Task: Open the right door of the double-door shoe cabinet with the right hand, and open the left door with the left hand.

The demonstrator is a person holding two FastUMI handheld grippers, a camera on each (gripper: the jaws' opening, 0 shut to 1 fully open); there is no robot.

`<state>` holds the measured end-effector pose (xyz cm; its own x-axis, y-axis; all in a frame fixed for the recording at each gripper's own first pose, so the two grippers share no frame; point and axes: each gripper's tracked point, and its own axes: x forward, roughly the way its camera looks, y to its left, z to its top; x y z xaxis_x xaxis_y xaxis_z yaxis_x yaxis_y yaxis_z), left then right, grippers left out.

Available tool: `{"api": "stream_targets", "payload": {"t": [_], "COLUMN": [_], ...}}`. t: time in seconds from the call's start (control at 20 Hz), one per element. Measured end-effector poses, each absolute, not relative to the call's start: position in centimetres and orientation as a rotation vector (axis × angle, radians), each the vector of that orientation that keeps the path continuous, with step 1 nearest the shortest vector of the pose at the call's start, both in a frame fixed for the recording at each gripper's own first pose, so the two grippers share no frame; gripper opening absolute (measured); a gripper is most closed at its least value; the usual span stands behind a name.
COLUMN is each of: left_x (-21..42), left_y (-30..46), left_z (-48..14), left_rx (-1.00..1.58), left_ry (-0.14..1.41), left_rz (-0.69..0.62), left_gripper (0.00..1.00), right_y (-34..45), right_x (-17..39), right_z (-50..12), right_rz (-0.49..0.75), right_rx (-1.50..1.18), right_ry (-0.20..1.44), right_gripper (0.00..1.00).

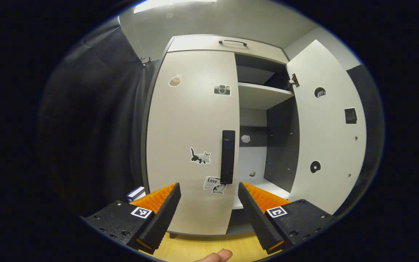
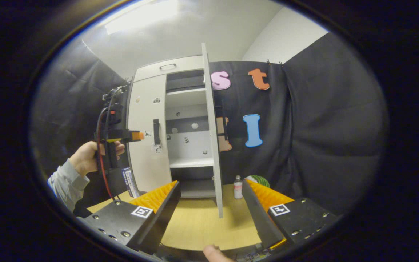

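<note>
Nearest the lens in the left gripper view, the left gripper had its fingers spread wide with nothing between them, a fingertip of the holding hand showing at the bottom edge. Just ahead stood the shoe cabinet on a wooden tabletop; its left door was closed, stickers scattered over its face, and the dark vertical handle sat near the door's inner edge, lined up between the spread fingers but apart from them. Its right door stood swung open, showing pale shelves inside. In the right gripper view, the right gripper was likewise wide open and empty, held well back from the cabinet, facing the open door's edge. A small bottle stood on the table beside that door, and a small box leaned by the cabinet's left side.
</note>
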<state>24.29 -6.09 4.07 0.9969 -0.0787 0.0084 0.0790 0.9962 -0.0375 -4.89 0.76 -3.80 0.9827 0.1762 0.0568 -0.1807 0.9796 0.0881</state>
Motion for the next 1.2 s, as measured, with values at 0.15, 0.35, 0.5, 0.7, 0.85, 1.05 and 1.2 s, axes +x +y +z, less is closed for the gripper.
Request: {"api": "stream_targets", "payload": {"t": [0.15, 0.35, 0.5, 0.7, 0.85, 1.05, 1.2], "left_x": [27.7, 31.1, 33.1, 35.1, 36.0, 36.6, 36.5], "left_y": [-7.2, -8.1, -8.0, -8.5, -9.4, -10.1, -10.1], "left_z": [4.3, 6.4, 7.1, 6.5, 6.3, 6.0, 5.9], "left_rx": [-0.024, 0.009, 0.070, 0.097, 0.114, 0.103, 0.069], "left_ry": [0.014, -0.033, -0.042, -0.003, 0.009, 0.036, 0.037], "left_rz": [-0.072, -0.050, -0.005, -0.015, -0.037, -0.054, -0.051], "left_gripper": [0.99, 0.98, 0.98, 0.91, 0.67, 0.38, 0.34], "right_y": [1.4, 1.3, 0.4, -0.6, -1.2, -2.0, -2.3], "right_x": [-6.0, -5.8, -5.5, -5.4, -5.2, -5.6, -5.9], "right_z": [-5.7, -7.8, -8.8, -9.1, -9.2, -9.4, -9.4], "right_rz": [0.201, 0.216, 0.194, 0.179, 0.172, 0.153, 0.139], "right_rx": [0.092, 0.086, 0.100, 0.112, 0.128, 0.136, 0.144], "right_ry": [-0.045, -0.010, 0.004, 0.010, 0.012, 0.015, 0.018], "right_gripper": [0.98, 0.98, 1.00, 1.00, 1.00, 1.00, 1.00]}}
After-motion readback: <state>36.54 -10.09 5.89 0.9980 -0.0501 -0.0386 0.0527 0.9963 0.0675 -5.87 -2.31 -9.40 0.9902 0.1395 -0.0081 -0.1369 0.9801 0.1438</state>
